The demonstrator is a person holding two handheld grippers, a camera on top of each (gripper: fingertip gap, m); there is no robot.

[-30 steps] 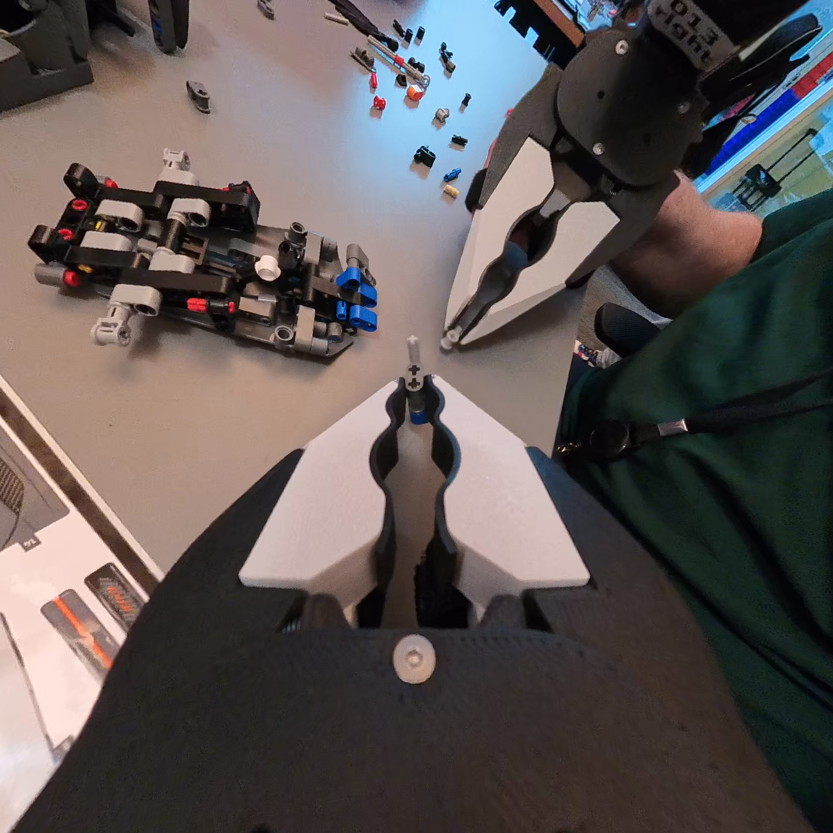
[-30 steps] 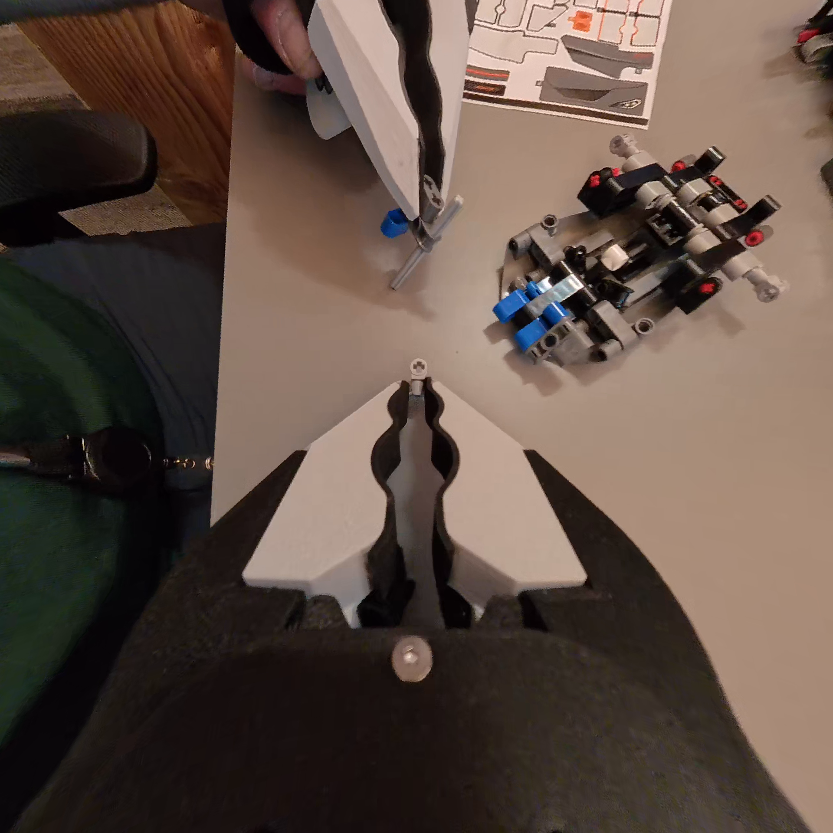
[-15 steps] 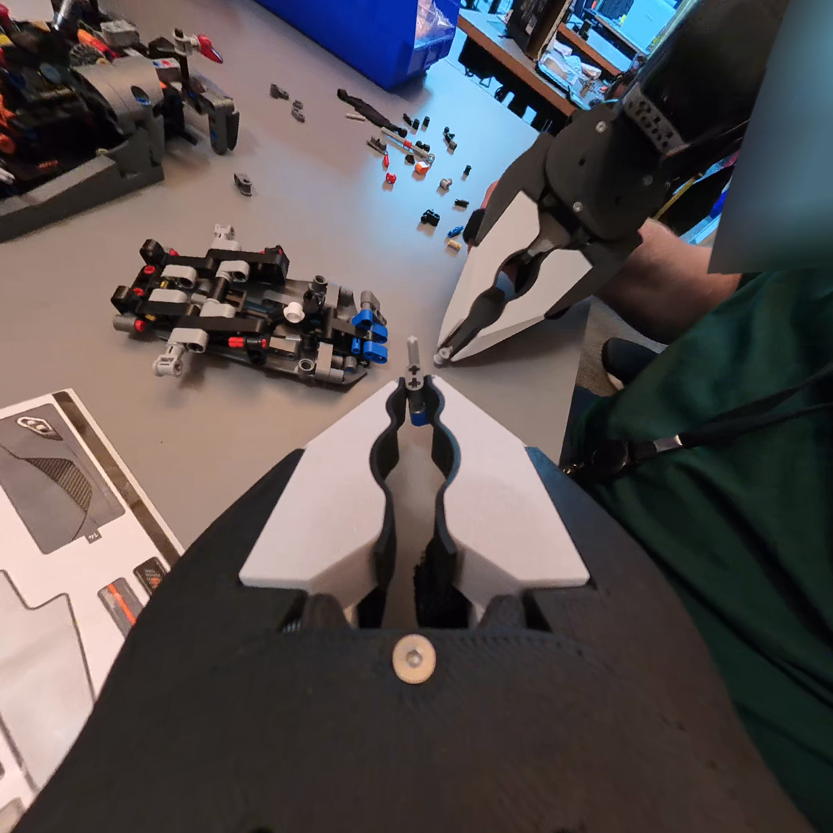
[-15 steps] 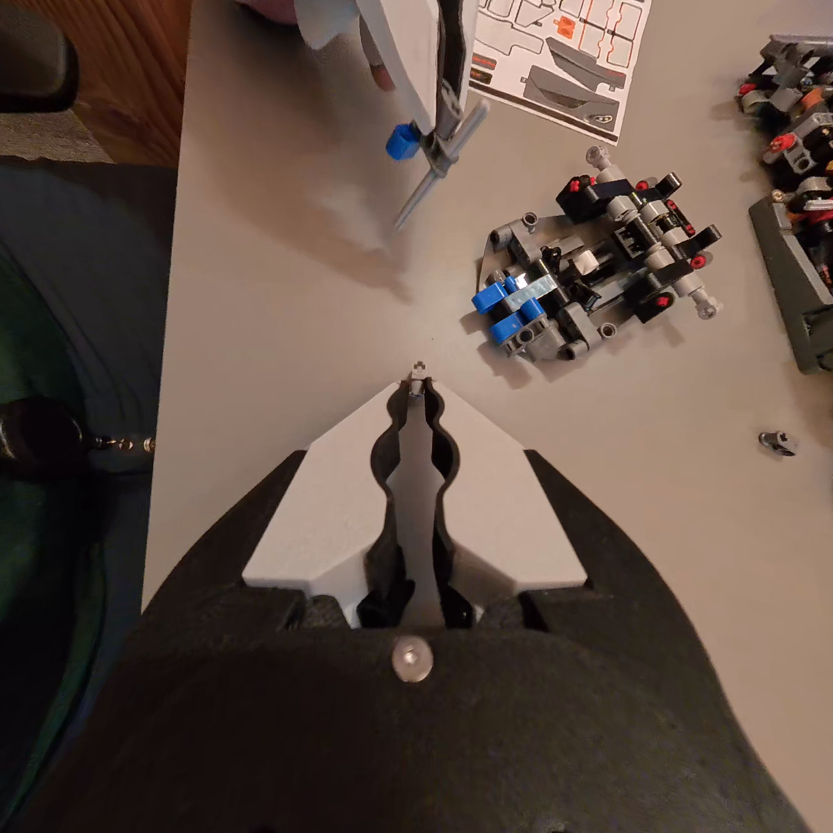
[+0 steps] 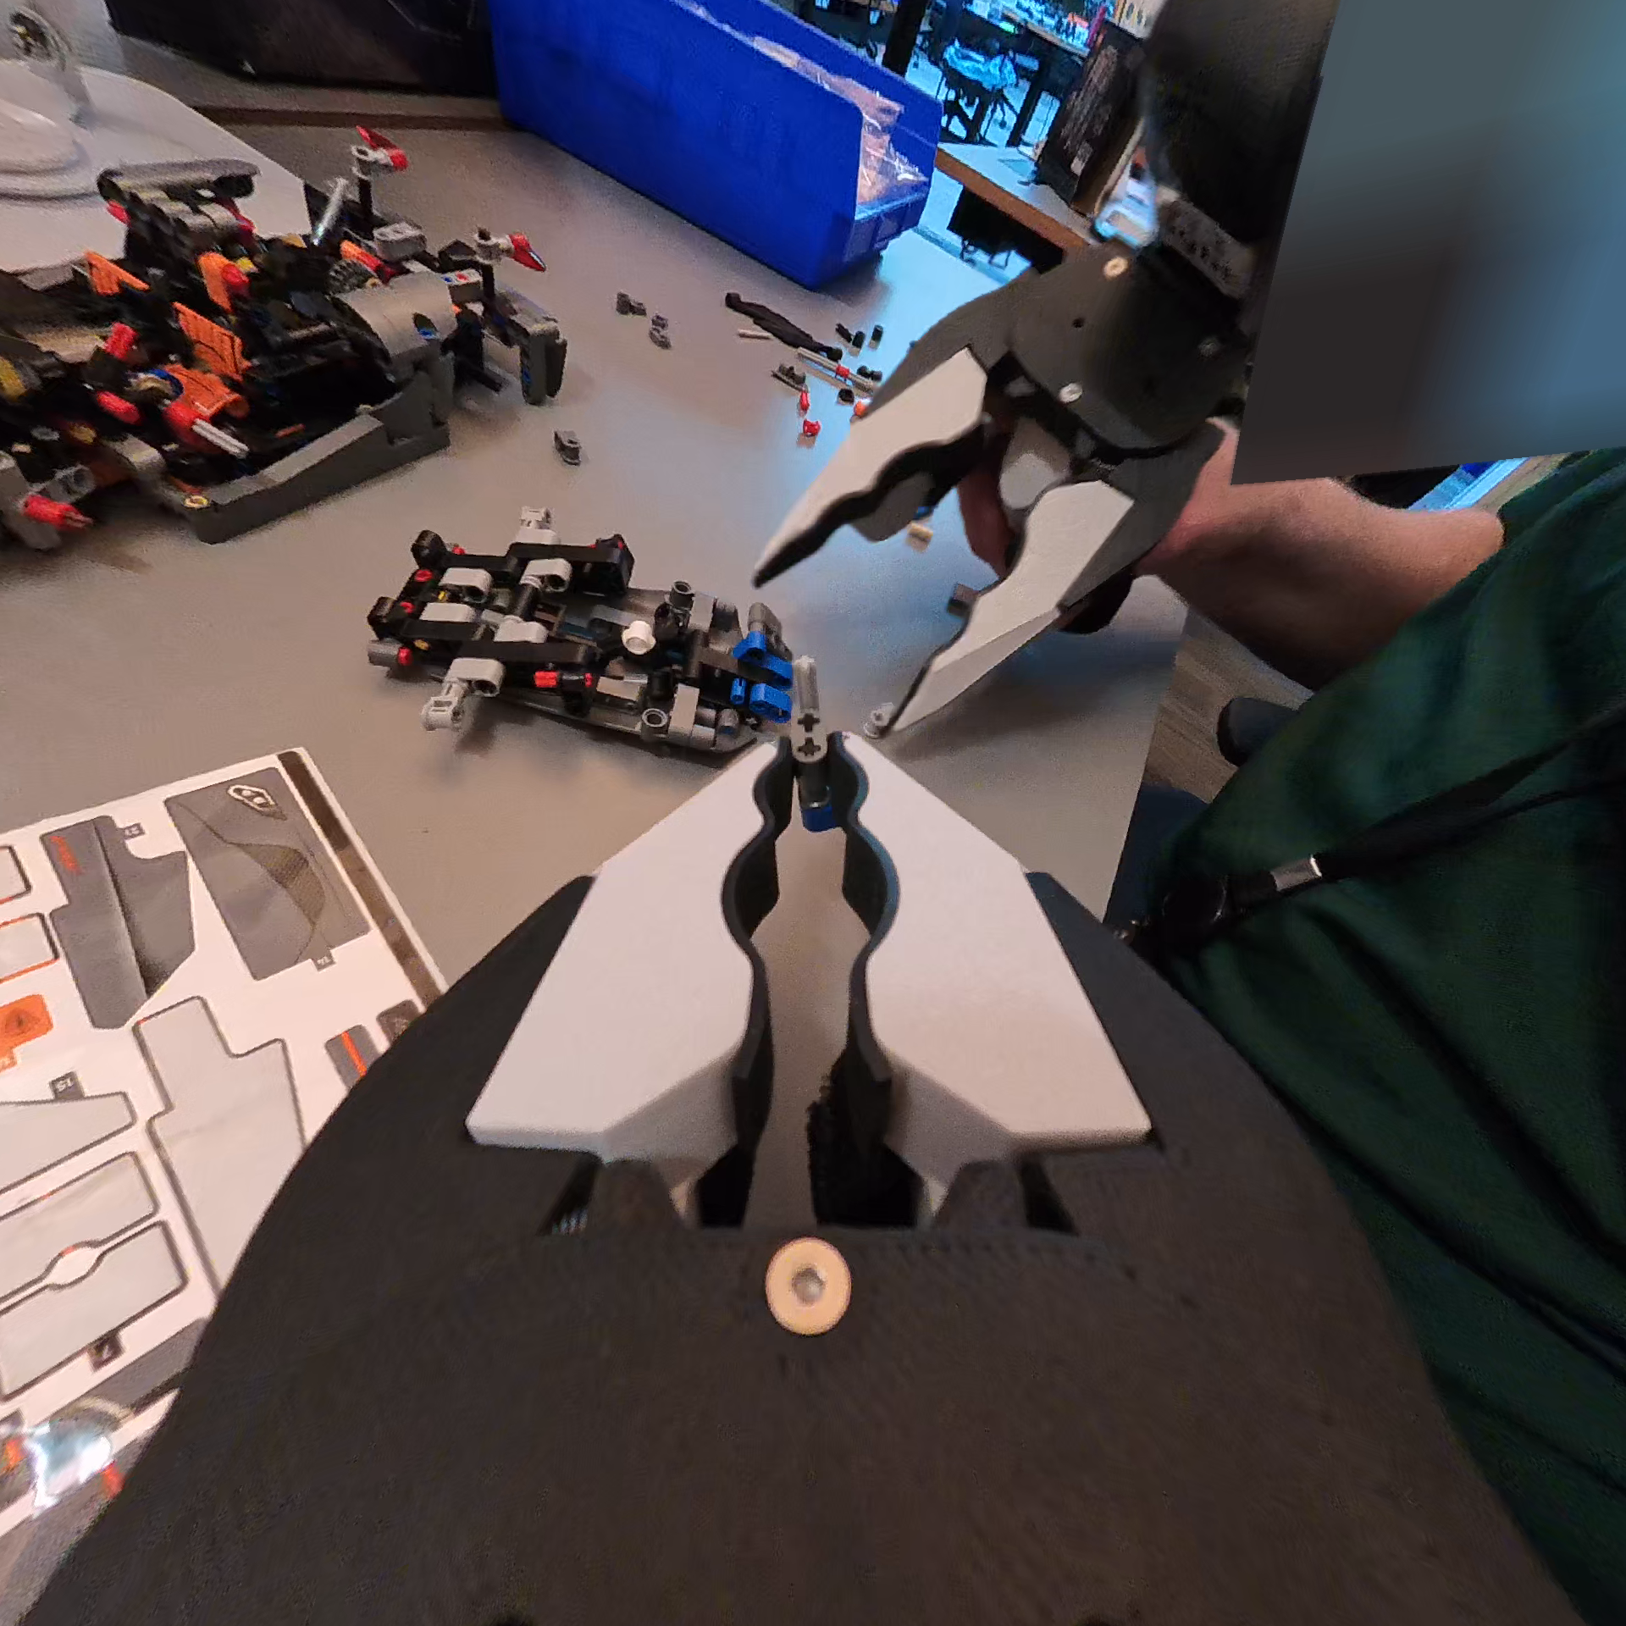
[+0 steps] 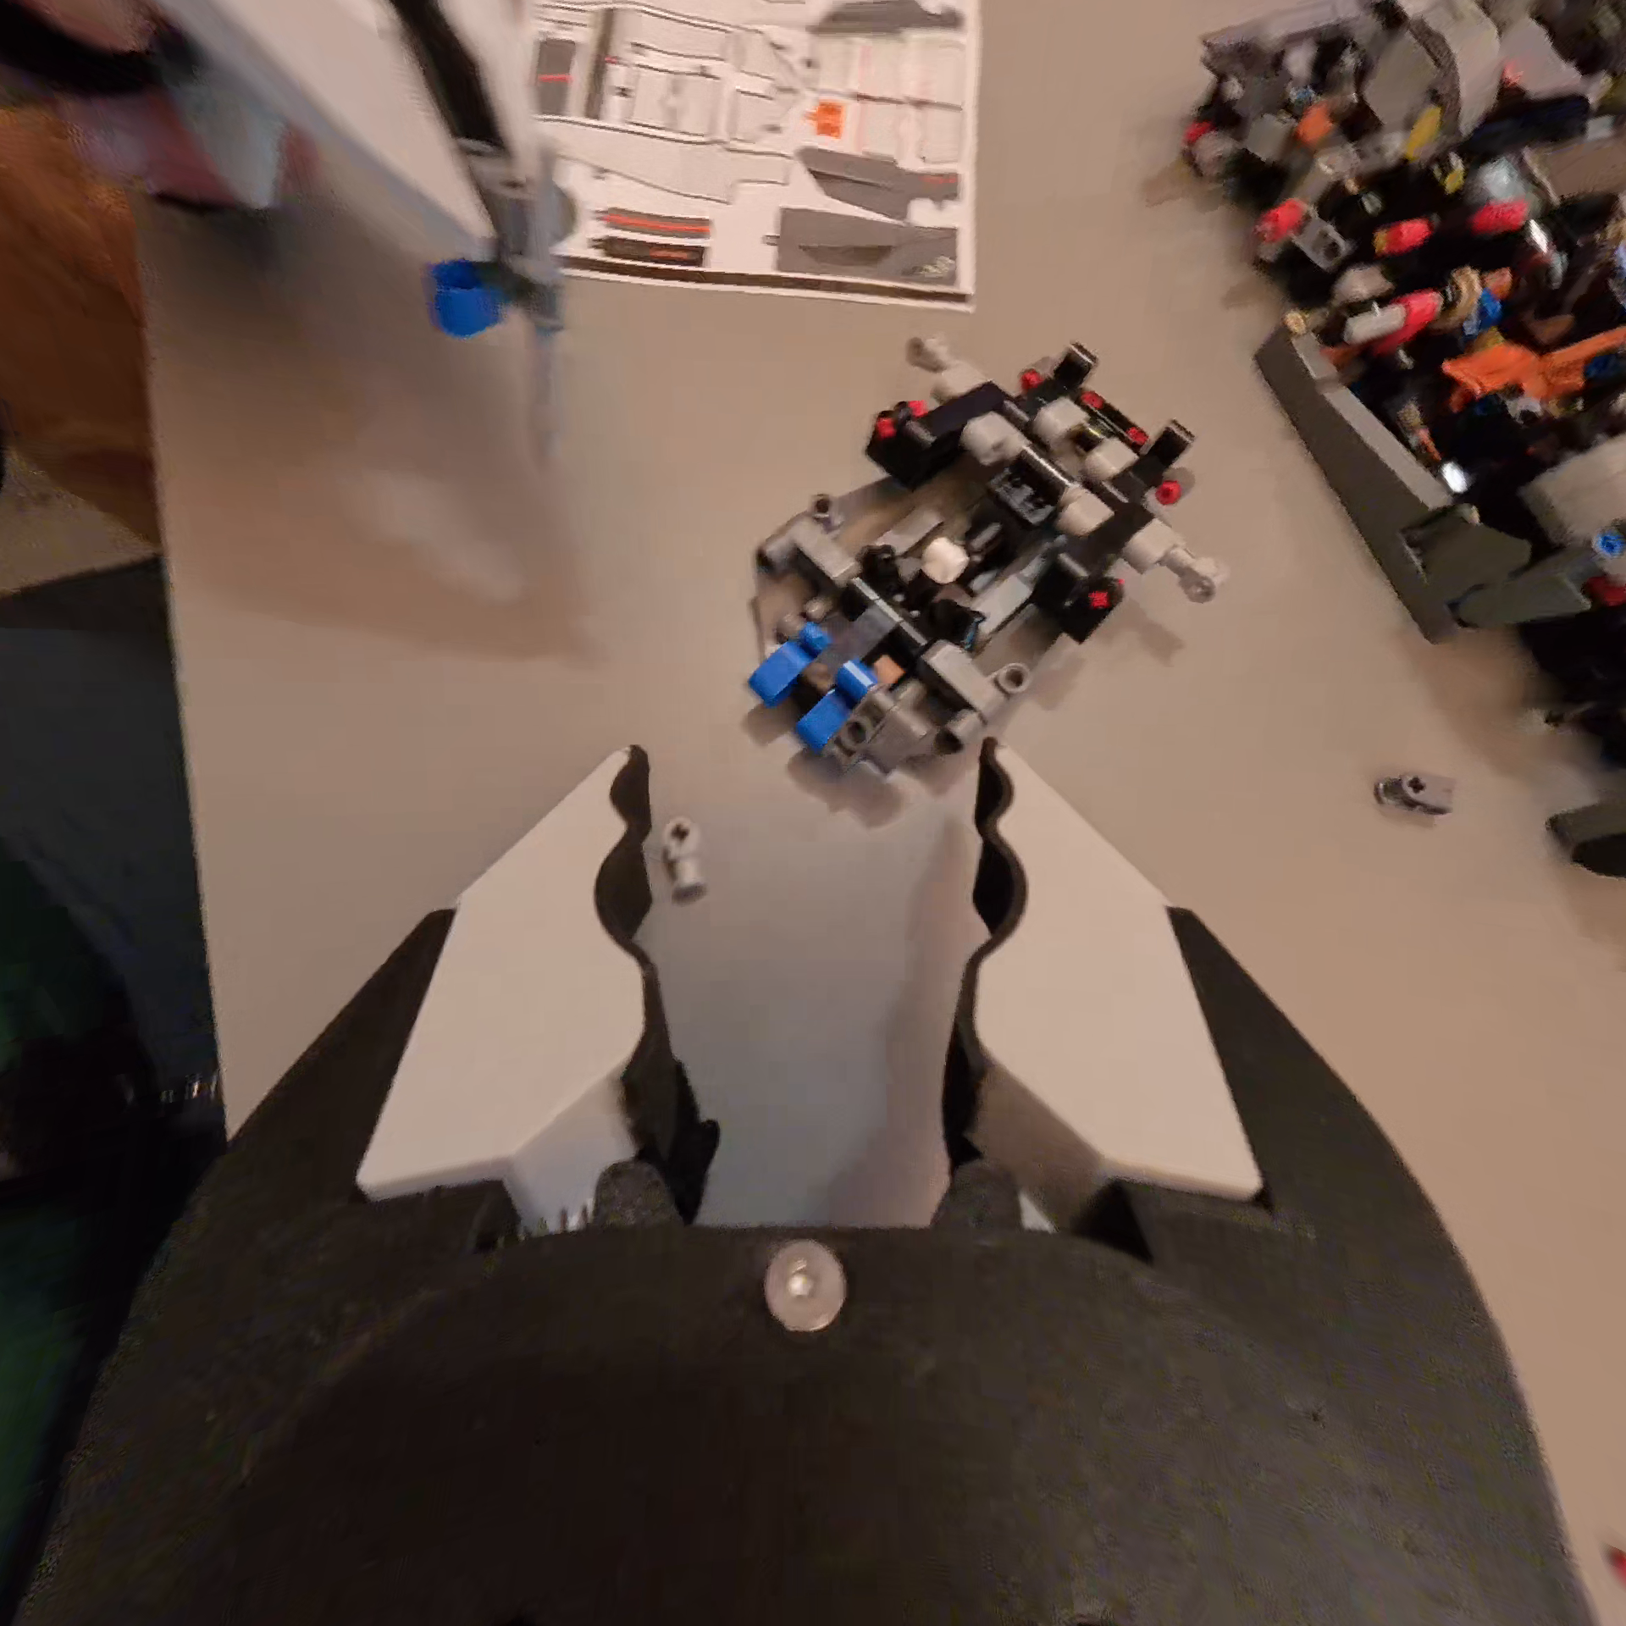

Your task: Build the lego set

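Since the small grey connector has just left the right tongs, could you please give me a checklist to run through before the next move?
1. Left tongs shut on the axle piece: ok.
2. Right tongs open and empty: ok.
3. Small grey connector lying on the table, between the right fingers: ok for regrasping.
4. Connector undamaged: cannot tell.
5. Chassis assembly flat on the table, untouched: ok.
6. Axle piece aligned for joining: cannot tell, blurred in the right wrist view.
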